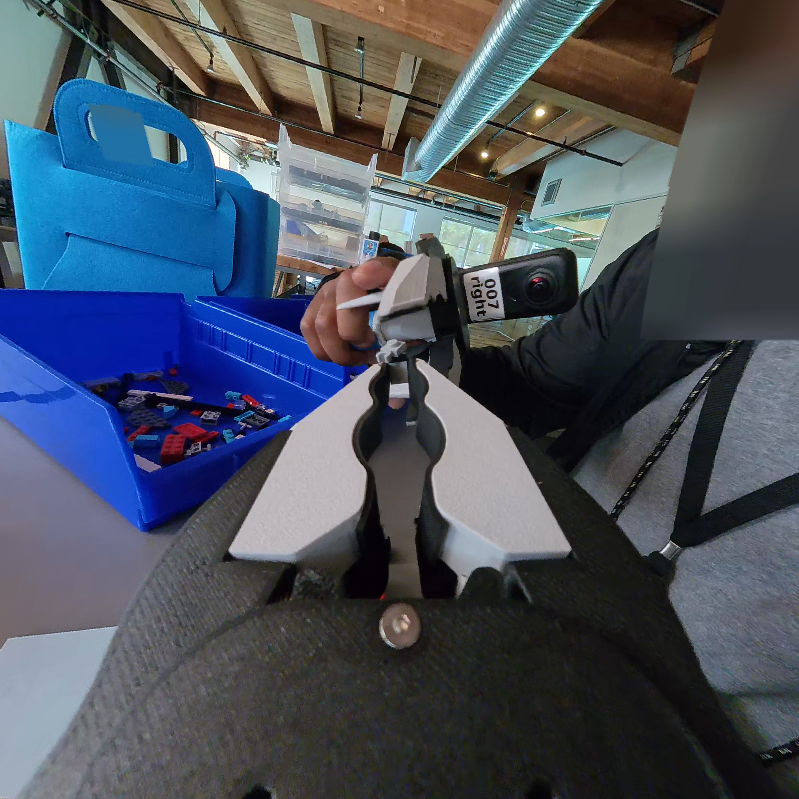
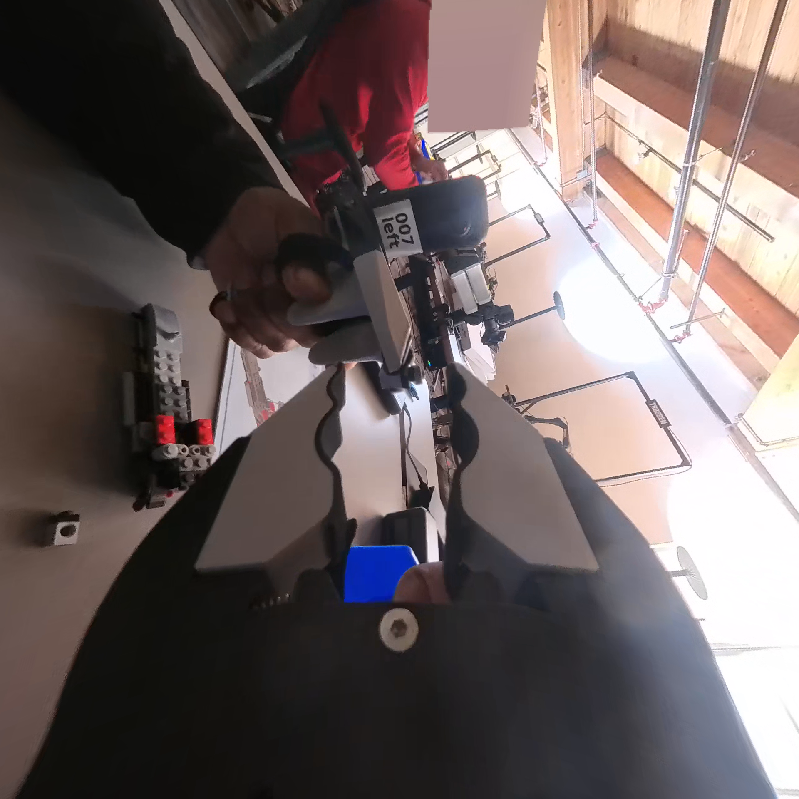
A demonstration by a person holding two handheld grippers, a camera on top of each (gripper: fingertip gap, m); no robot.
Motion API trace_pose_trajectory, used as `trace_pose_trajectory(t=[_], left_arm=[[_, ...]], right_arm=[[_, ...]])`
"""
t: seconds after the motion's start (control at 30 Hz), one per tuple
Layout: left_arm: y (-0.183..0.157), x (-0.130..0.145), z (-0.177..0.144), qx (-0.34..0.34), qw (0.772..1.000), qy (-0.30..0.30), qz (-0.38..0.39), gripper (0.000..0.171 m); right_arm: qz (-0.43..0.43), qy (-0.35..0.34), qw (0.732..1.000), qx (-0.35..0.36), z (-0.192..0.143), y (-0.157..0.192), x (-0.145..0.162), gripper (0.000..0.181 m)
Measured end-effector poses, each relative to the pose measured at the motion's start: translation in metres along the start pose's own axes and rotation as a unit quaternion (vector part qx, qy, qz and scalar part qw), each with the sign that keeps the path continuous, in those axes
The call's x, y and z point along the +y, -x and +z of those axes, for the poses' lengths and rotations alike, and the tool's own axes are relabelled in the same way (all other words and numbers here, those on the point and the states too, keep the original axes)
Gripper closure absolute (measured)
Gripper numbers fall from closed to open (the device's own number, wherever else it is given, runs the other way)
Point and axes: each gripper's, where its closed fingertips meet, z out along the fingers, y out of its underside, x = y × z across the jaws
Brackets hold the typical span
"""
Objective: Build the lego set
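Note:
My left gripper (image 1: 398, 367) is shut on a small grey lego piece (image 1: 390, 349) at its fingertips and holds it in the air. My right gripper (image 2: 397, 376) is open, its jaws wide apart on either side of the left gripper (image 2: 394, 371) and its grey piece (image 2: 395, 382). In the left wrist view the right gripper (image 1: 385, 333) comes in from above, close to the piece. A part-built grey and black model with red bricks (image 2: 168, 410) lies on the table to the left. A small grey and black piece (image 2: 62, 527) lies alone near it.
A blue bin (image 1: 108, 454) with several loose red, grey and light-blue bricks stands on the table at the left, a blue felt bag (image 1: 129, 216) behind it. An open booklet (image 2: 259, 389) lies beyond the model. A person in red (image 2: 354, 86) sits across the table. My two grippers' fingertips are within a few centimetres of each other.

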Motion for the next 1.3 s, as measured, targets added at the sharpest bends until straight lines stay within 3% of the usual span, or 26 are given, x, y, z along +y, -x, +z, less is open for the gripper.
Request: trace_pose_trajectory(t=[0.37,0.7,1.3], left_arm=[[0.001,0.0,0.0,0.004,1.0,-0.006,-0.018,0.164],[-0.002,-0.01,-0.002,0.05,0.992,-0.061,-0.098,0.164],[-0.012,-0.015,-0.001,0.162,0.941,-0.11,-0.277,0.163]], right_arm=[[0.004,0.0,1.0,0.026,0.003,-0.004,0.001,0.159],[0.048,-0.035,0.996,0.07,0.005,-0.014,-0.004,0.16],[0.154,-0.105,0.981,0.056,0.002,-0.016,-0.012,0.16]])
